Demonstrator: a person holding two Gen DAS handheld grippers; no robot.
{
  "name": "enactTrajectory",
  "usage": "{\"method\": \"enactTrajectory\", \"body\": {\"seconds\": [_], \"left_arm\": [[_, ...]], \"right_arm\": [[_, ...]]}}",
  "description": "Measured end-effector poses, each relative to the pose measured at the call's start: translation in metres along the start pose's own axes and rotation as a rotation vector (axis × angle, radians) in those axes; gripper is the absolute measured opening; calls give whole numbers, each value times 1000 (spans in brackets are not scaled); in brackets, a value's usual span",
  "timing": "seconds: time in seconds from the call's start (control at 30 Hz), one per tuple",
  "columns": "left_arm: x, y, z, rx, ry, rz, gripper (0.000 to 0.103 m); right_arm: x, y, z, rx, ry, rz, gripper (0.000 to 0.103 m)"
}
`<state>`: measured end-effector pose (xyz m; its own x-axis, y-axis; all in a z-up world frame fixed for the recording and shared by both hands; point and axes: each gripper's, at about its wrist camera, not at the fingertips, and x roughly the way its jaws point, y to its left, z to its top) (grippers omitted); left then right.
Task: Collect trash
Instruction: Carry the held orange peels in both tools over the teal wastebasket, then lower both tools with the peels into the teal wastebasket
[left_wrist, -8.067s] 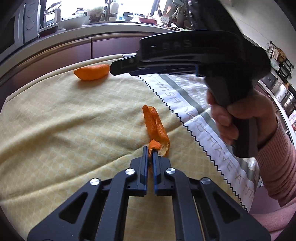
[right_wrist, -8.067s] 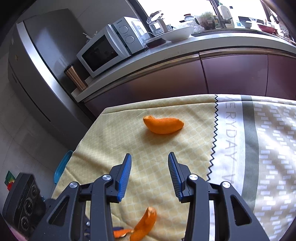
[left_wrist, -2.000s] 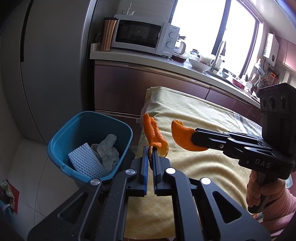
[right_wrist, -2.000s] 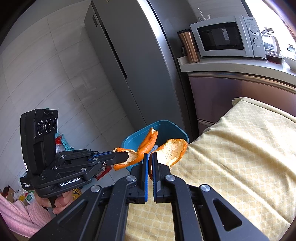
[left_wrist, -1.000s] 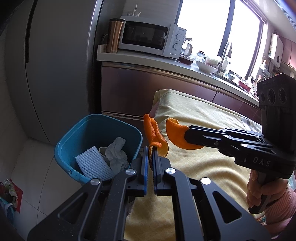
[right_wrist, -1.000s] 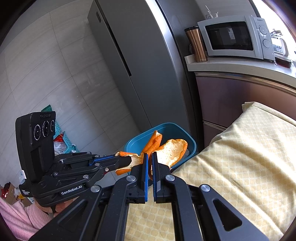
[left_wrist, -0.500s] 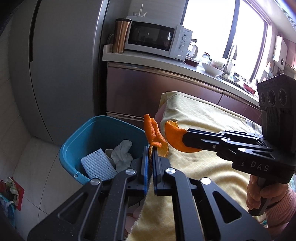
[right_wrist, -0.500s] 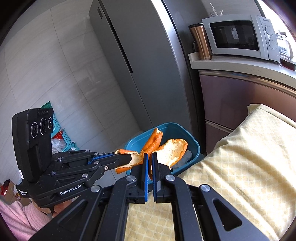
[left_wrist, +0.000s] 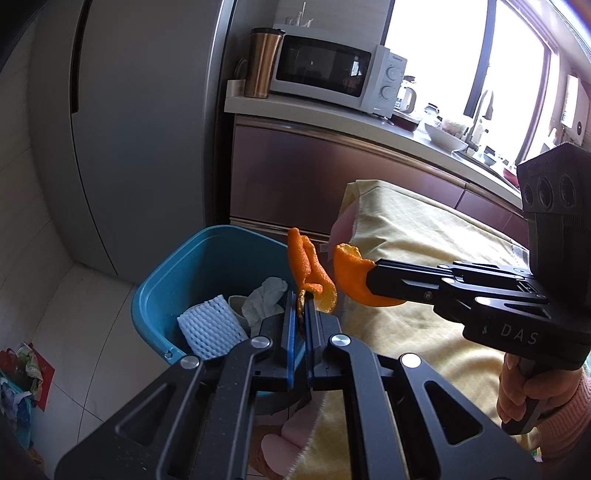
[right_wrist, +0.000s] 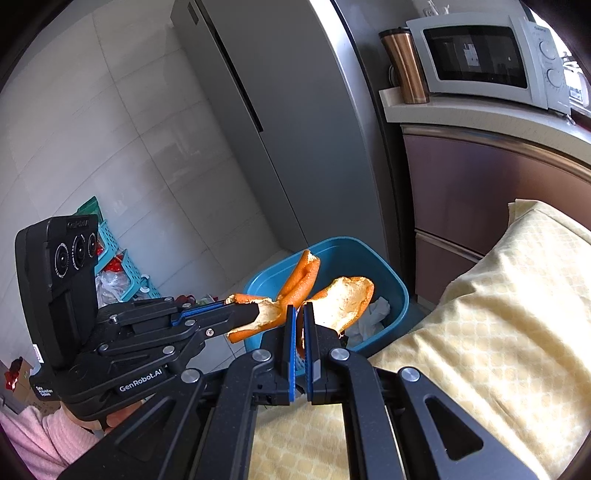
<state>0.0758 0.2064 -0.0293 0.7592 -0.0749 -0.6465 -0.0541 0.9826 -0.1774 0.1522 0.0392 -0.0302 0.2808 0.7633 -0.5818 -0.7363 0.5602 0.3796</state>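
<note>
Kitchen, both grippers (left_wrist: 302, 302) (right_wrist: 300, 314) level, pinching orange peels (left_wrist: 310, 269) (right_wrist: 343, 299) by bin (left_wrist: 173, 273)

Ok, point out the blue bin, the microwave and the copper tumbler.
blue bin (left_wrist: 192, 258): left wrist view, inner back wall.
microwave (left_wrist: 321, 70): left wrist view, dark door window.
copper tumbler (right_wrist: 406, 70): right wrist view, middle of its body.

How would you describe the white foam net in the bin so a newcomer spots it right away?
Start at the tall grey fridge; on the floor between it and the yellow-clothed table stands a blue trash bin. The foam fruit net lies inside at its near side, a ribbed white mesh block, unlike the crumpled tissue beside it.
</note>
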Motion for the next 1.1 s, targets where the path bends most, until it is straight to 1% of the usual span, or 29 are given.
{"method": "enactTrajectory", "body": {"seconds": [0.3,1.1], "left_arm": [[9,11,-1,-17,12,17,5],[22,24,-2,-49,34,45,5]], "right_arm": [[11,0,2,-1,18,-1,3],[33,5,9,-18,68,-21,3]]}}
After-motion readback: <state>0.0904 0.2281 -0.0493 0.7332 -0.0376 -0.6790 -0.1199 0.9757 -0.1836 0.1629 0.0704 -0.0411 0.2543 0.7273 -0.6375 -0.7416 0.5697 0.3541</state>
